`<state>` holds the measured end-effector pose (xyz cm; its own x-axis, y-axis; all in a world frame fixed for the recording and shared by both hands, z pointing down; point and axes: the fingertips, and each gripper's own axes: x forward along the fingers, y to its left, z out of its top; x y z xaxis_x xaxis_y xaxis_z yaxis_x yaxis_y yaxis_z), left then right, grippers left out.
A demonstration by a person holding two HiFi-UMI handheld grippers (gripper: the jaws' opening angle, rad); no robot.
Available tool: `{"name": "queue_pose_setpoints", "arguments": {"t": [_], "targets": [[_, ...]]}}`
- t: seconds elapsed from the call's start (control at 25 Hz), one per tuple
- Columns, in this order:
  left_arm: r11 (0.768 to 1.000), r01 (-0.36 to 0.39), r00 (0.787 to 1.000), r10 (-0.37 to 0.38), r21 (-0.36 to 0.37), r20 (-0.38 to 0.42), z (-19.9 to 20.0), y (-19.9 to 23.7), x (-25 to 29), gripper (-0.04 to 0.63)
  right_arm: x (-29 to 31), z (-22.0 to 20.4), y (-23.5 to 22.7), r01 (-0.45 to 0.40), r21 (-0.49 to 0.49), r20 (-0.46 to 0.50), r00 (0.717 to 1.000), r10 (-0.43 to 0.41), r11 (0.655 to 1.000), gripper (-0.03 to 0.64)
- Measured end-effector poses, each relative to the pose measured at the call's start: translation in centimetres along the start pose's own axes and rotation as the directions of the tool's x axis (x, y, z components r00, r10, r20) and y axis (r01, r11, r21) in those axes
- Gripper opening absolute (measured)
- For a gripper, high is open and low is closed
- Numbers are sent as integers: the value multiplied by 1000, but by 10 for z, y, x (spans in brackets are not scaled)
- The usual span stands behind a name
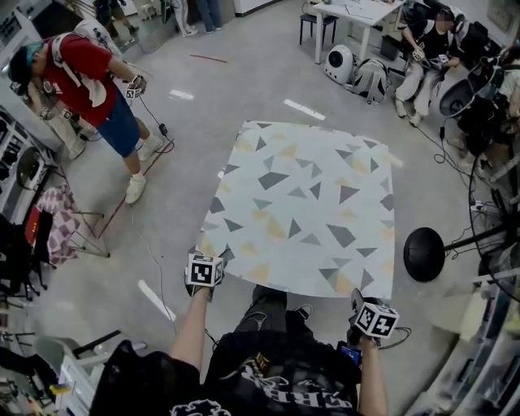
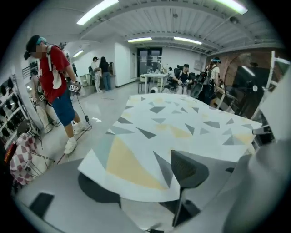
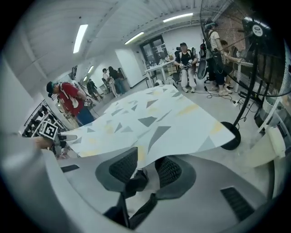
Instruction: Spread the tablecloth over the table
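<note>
Triangle-patterned tablecloth (image 1: 305, 203) lies spread flat in mid-room, running from near edge to far, with each near corner at a claw. Left gripper (image 2: 141, 182) gapes wide around the near-left corner. Right gripper (image 3: 143, 172) stands partly open around the near-right edge, pinching nothing.

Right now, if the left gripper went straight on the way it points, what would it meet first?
The tablecloth: its near edge lies between the left gripper's open jaws, so it would likely meet that almost at once.

Bright, even light from ceiling strips (image 2: 97, 11); floor (image 1: 305, 108) glare, fisheye-warped edges, soft near foreground.
</note>
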<state>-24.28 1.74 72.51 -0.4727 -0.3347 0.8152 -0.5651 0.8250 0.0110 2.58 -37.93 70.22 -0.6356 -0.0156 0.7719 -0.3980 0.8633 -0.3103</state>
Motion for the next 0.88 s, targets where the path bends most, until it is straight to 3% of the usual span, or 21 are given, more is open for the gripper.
{"name": "queue_pose_setpoints", "arguments": {"t": [0.08, 0.16, 0.28, 0.44, 0.56, 0.72, 0.88], "targets": [[999, -2, 998, 5, 38, -63, -14, -4, 4, 342, 5, 1, -5, 3, 7, -9, 1000, -3, 1000, 167], [997, -34, 994, 41, 65, -97, -25, -2, 6, 342, 9, 2, -8, 5, 19, -14, 1000, -5, 1000, 181], [991, -74, 990, 86, 109, -113, -33, -4, 5, 342, 16, 1, -11, 23, 0, -26, 999, -23, 1000, 181], [969, -83, 986, 114, 235, -121, -31, -20, 0, 342, 29, -11, -6, 52, -68, -79, 995, -57, 996, 205], [971, -82, 992, 100, 226, -72, -19, -30, -10, 342, 25, -14, -7, 87, -64, -76, 993, -92, 994, 253], [979, -99, 994, 88, 179, 66, 15, -37, -42, 341, 1, -6, -7, 110, -14, -5, 994, -110, 994, 258], [984, -42, 987, 14, 172, 161, 44, -58, -68, 341, -22, 4, 3, 46, 37, 76, 996, -49, 998, 244]]}}
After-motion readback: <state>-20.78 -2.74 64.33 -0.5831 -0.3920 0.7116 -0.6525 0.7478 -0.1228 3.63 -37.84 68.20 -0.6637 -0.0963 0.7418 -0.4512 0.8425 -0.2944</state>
